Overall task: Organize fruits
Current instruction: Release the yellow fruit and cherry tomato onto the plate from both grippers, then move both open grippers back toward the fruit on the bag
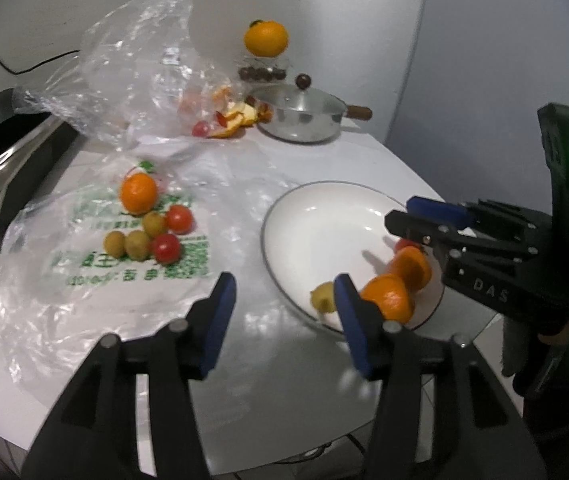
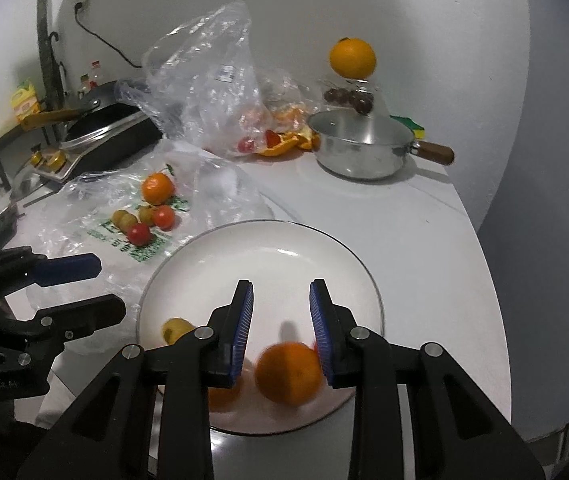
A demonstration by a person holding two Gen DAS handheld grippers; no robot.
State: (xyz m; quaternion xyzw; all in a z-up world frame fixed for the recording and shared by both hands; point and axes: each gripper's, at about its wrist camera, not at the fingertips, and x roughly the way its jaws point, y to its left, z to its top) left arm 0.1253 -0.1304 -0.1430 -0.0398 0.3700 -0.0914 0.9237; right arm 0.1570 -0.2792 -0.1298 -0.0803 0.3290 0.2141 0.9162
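We hover both empty, spread grippers, left gripper (image 1: 284, 300) and right gripper (image 2: 281, 312), over the plate (image 2: 268, 248) holding perhaps four fruits, while six wait on the plastic bag (image 1: 84, 300) at left.

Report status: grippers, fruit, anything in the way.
Left gripper and right gripper open, empty. Two oranges and a small green fruit on the plate. Six fruits on the bag. Nothing blocking.

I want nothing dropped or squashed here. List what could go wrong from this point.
1. The white plate sits near the table's front edge, and the oranges lie on its near side; a nudge could roll one off.
2. The remaining fruit rests on a crinkled plastic bag; a gripper snagging the film could scatter the tomatoes.
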